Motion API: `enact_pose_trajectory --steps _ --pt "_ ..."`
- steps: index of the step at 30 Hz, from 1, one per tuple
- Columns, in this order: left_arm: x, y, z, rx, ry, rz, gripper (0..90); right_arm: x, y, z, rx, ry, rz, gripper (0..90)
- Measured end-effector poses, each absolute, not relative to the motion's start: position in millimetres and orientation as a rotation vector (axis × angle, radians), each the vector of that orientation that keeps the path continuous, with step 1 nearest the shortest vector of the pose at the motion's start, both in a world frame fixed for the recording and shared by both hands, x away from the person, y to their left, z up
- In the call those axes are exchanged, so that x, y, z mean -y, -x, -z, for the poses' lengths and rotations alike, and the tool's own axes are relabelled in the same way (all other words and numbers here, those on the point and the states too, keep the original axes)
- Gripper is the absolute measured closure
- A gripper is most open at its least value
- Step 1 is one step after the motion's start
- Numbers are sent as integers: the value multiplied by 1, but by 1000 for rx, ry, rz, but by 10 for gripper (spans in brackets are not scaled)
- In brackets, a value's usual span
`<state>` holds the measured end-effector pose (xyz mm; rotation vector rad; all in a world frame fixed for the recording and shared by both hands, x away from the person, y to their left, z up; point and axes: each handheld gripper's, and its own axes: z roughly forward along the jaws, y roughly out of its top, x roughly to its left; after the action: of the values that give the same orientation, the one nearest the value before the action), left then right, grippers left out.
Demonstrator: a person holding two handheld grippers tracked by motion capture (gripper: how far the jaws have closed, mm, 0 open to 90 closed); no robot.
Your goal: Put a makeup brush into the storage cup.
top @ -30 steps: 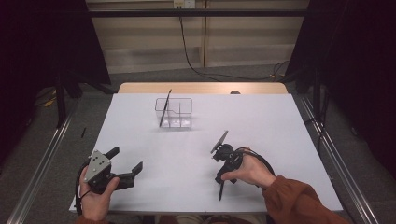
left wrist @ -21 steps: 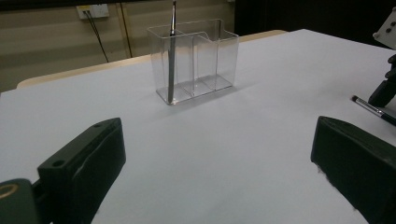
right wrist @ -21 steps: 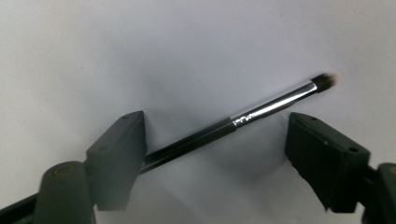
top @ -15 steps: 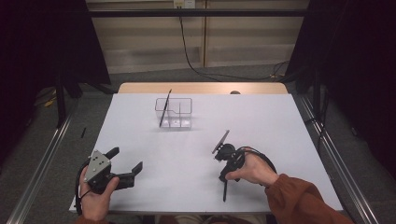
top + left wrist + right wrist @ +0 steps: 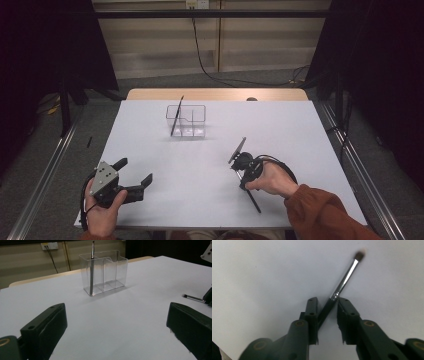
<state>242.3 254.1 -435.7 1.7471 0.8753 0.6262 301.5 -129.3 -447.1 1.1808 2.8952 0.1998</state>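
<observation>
The right hand-held gripper [image 5: 327,305] has just been closing on a thin black-handled makeup brush with a silver ferrule [image 5: 344,278] lying on the white desk [image 5: 300,130], jaws nearly pinching it. The left hand-held gripper [image 5: 136,176] is resting wide open, empty. Next, I reckon, lifting toward the clear plastic divided organizer [image 5: 192,120] beyond.

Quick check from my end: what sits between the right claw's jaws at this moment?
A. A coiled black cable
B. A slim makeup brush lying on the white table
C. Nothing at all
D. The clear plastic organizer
B: in the right gripper view the brush runs diagonally between the jaws of the right claw, which have just been closing around its dark handle, bristles pointing away over the table.
</observation>
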Motion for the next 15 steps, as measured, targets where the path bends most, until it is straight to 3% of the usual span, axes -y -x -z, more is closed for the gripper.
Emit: enact_pose_trajectory --steps 4,15 --pt "-254 -242 436 -876 -1748 -627 32 133 -304 447 -2895 -1210 -203 849" --pt "-254 -243 436 -883 -1745 -624 32 135 -301 447 -2878 -1198 -246 851"
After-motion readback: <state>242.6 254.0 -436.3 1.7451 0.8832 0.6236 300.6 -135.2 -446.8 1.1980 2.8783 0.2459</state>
